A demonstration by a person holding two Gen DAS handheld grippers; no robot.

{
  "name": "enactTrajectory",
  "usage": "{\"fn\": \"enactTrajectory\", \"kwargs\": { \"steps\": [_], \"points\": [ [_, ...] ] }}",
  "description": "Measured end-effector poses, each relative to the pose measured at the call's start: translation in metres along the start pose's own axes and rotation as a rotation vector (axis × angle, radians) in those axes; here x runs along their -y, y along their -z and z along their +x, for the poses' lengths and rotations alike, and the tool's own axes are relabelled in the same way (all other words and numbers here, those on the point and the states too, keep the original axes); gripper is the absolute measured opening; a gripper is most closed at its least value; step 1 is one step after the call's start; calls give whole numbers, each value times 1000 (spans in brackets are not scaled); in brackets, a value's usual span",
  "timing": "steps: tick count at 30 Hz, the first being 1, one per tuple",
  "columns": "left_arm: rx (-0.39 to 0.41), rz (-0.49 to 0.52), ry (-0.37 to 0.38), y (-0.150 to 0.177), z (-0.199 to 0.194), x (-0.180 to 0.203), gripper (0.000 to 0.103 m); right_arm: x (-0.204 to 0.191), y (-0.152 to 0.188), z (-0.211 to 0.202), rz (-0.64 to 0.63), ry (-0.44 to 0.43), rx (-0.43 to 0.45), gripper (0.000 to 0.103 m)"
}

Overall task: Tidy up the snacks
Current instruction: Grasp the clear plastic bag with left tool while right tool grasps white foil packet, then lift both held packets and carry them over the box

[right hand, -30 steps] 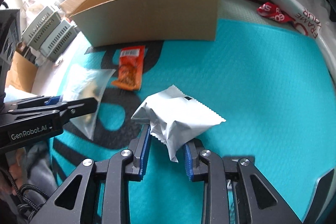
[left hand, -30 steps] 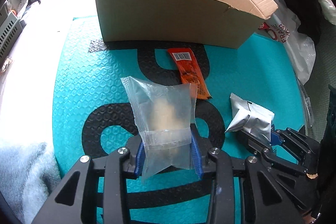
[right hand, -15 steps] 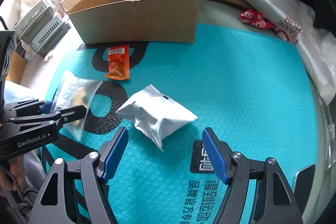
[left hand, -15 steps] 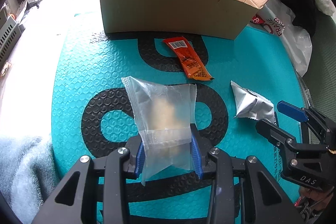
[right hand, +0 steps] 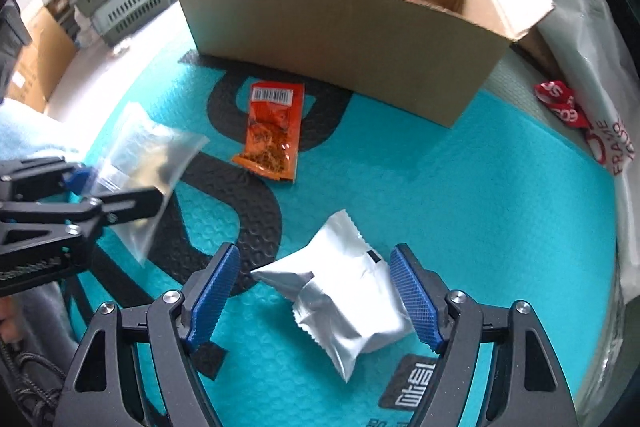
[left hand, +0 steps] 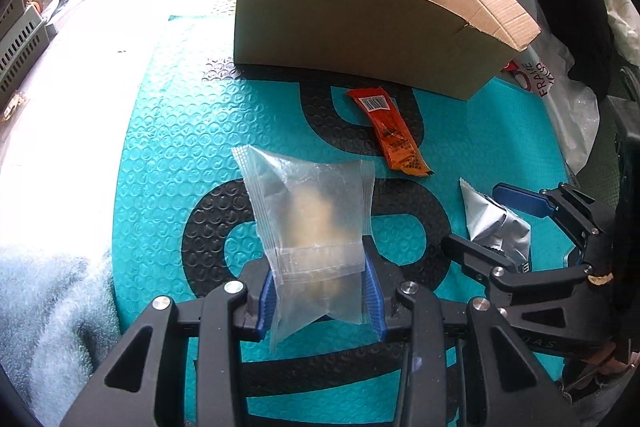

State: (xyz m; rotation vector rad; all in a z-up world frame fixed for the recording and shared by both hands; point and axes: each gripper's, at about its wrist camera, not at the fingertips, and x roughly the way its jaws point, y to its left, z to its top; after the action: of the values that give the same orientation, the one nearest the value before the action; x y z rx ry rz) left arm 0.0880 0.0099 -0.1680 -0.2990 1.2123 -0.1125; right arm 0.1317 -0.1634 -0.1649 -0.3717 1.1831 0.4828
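The left gripper (left hand: 320, 291) clamps a clear packet (left hand: 310, 215) above the teal mat (right hand: 500, 187). The right gripper (right hand: 316, 299) gapes wide around the silver packet (right hand: 344, 301) lying there; the orange sachet (right hand: 274, 131) sits before the cardboard box (right hand: 340, 43).

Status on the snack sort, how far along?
Done: a few packets already lie in the cardboard box. In hand: left hand-held gripper clamps the clear bag. Left: silver pouch between the open right hand-held gripper, orange packet on the mat.
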Motion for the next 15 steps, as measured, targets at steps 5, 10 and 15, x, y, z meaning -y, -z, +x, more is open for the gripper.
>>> {"fn": "enactTrajectory", "kwargs": {
  "steps": [5, 10, 15],
  "points": [
    [3, 7, -7, 3, -2, 0, 36, -1, 2, 4, 16, 4, -10, 62],
    [-1, 13, -26, 0, 2, 14, 36, 0, 12, -1, 63, 24, 4, 51],
    [4, 19, -15, 2, -6, 21, 36, 4, 24, -11, 144, 0, 20, 48]
  ]
}}
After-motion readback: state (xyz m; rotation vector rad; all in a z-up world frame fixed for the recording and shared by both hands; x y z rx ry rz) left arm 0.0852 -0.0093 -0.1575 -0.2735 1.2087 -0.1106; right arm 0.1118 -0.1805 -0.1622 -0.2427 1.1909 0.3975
